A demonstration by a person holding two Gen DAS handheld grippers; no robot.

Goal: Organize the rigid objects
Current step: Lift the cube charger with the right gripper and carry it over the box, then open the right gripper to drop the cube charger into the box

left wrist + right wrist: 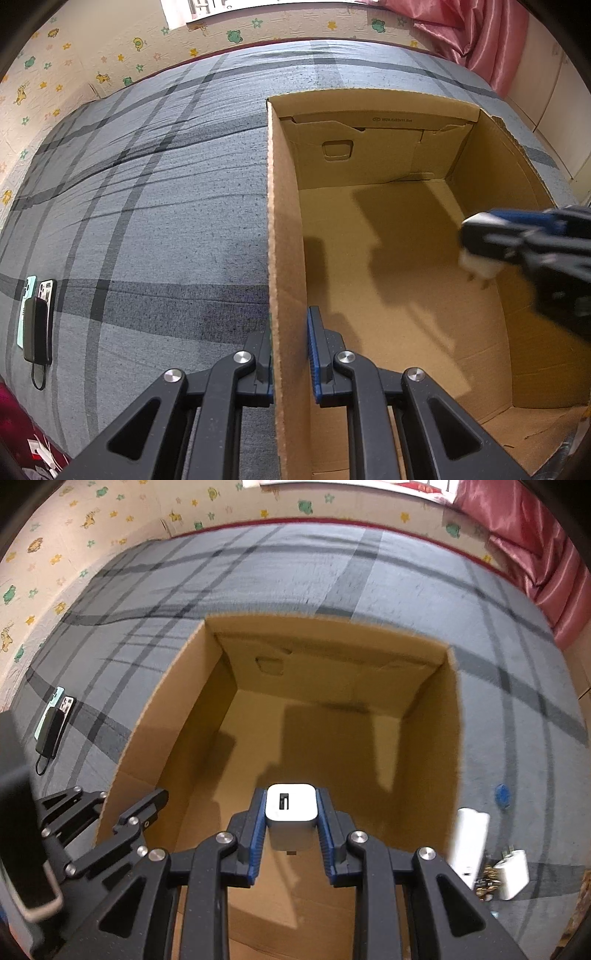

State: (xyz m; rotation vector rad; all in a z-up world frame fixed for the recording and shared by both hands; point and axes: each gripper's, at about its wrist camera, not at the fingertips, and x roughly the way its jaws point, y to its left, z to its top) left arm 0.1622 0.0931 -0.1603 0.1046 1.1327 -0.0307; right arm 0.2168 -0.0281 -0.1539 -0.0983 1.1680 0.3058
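An open cardboard box point(284, 229) stands on a grey plaid bed; it also shows in the right wrist view point(428, 738). My left gripper point(290, 354) straddles the box's left wall, one finger outside and one inside, shut on the wall. My right gripper point(291, 816) is shut on a white charger plug point(291, 812) and holds it over the inside of the box. In the left wrist view the right gripper point(476, 240) reaches in from the right with the white plug point(480, 266), prongs down.
Two phones and a black power bank with cable point(37, 325) lie on the bed at far left, also in the right wrist view point(51, 731). Right of the box lie a white block point(471, 838), a white charger point(513, 875) and a blue item point(502, 795). Pink curtain point(480, 37) at right.
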